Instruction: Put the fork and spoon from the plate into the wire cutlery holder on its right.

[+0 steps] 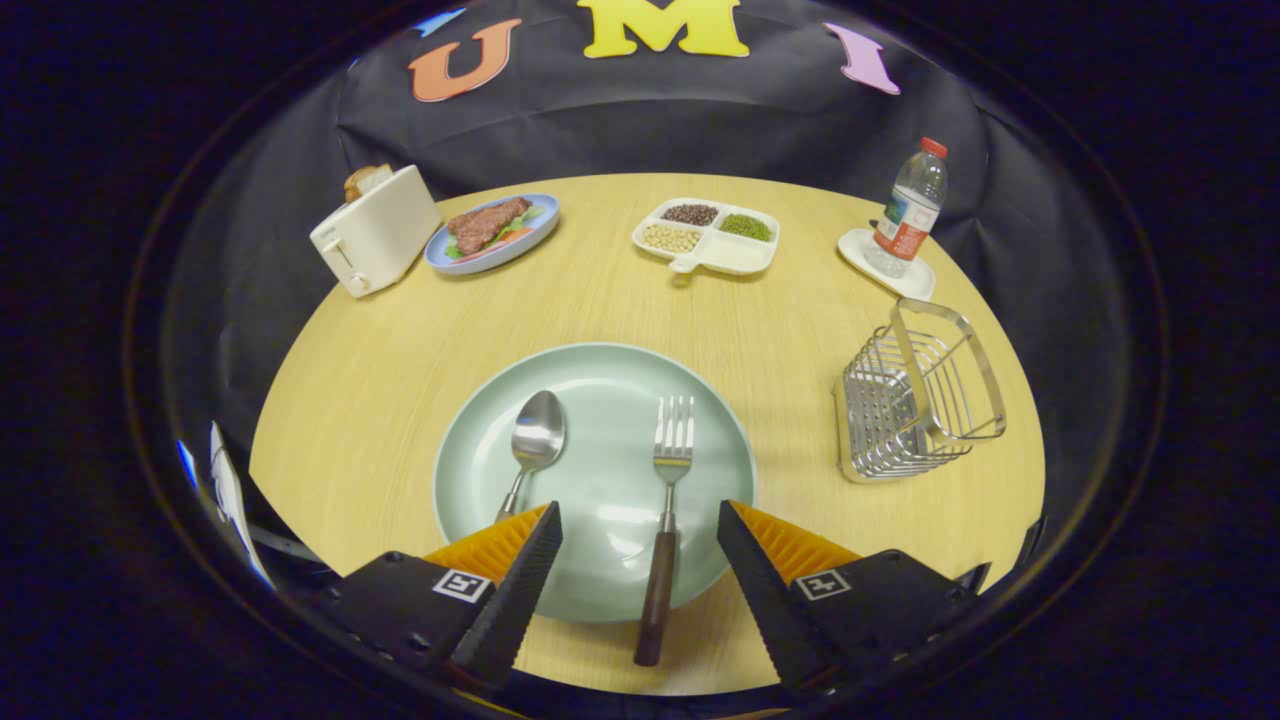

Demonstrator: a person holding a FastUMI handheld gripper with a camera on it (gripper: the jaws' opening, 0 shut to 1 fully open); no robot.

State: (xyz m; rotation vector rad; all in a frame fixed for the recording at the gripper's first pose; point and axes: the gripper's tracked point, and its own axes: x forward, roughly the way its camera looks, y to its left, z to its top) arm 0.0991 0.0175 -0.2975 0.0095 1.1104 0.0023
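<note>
A pale green plate (pixel 600 370) lies on the round wooden table just ahead of my fingers. On it rest a metal spoon (pixel 535 440), bowl pointing away, and a fork (pixel 665 520) with a dark wooden handle that reaches over the plate's near rim. The fork's handle lies between my two fingers, below them, untouched. The spoon's handle runs under the left finger (pixel 520 580). My gripper (pixel 640 525) is open and holds nothing. The wire cutlery holder (pixel 915 405) stands upright on the table to the right of the plate.
Beyond the plate stand a white toaster (pixel 375 240) with bread, a blue plate of meat (pixel 492 232), a white divided dish of beans (pixel 708 235) and a water bottle (pixel 910 205) on a white coaster. Bare table lies between plate and holder.
</note>
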